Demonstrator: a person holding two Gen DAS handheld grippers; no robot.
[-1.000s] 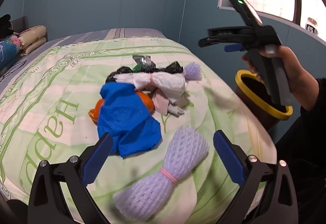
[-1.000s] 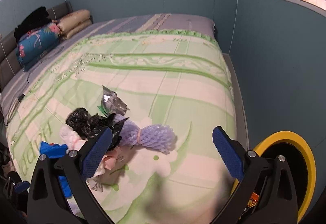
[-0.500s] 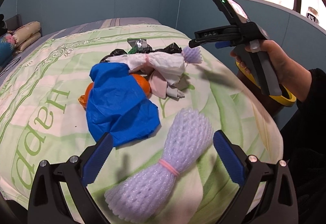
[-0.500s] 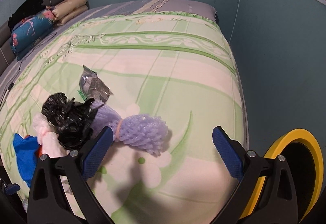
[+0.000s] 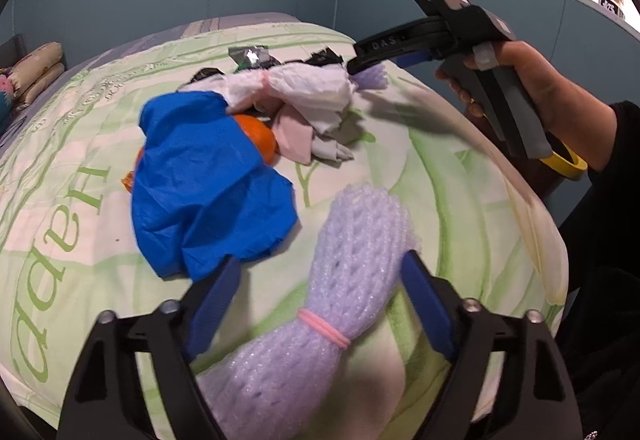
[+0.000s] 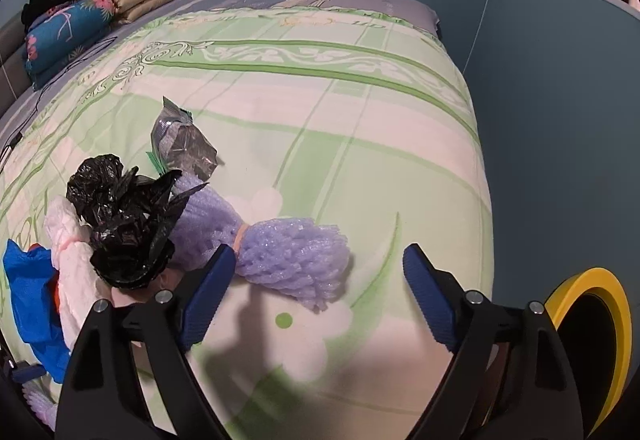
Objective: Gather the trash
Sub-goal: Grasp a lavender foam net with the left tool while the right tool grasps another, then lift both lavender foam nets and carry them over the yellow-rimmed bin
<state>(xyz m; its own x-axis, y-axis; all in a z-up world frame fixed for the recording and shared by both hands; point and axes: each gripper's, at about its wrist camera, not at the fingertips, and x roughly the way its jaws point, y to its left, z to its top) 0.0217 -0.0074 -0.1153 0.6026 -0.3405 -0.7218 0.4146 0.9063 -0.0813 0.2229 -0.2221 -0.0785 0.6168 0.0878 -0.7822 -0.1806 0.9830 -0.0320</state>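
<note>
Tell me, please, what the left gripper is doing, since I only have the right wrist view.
Observer: The left gripper straddles a second purple foam net tied with a pink band. Its jaws have just been closing, and there is a gap on the net's left side.
Operator: Thank you. Is anything tucked under the blue bag?
Observer: Yes, a rounded orange object pokes out from beneath the blue bag.
</note>
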